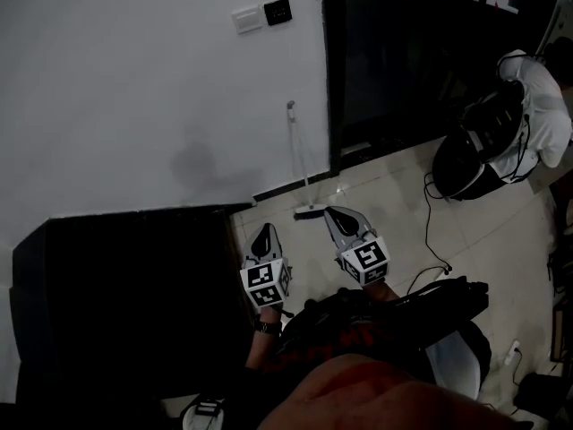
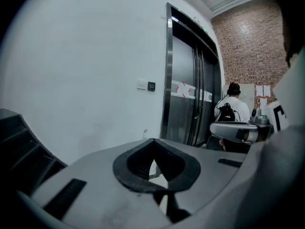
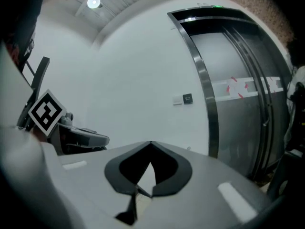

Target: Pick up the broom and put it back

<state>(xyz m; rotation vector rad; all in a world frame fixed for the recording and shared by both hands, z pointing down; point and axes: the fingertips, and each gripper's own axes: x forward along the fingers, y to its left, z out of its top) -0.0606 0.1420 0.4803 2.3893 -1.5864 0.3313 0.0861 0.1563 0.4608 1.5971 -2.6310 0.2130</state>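
The broom leans upright against the white wall beside the dark lift door, its head on the tiled floor. Both grippers are held side by side just in front of it and point at the wall. My left gripper is shut and holds nothing, a little left of the broom head. My right gripper is shut and empty, its tip close to the broom head on the right. The handle's top peeks over the closed jaws in the left gripper view. In the right gripper view the handle's top also shows.
A large black block fills the lower left against the wall. A person in a white top with a black backpack crouches at the far right. Cables trail over the floor. Wall switches sit above.
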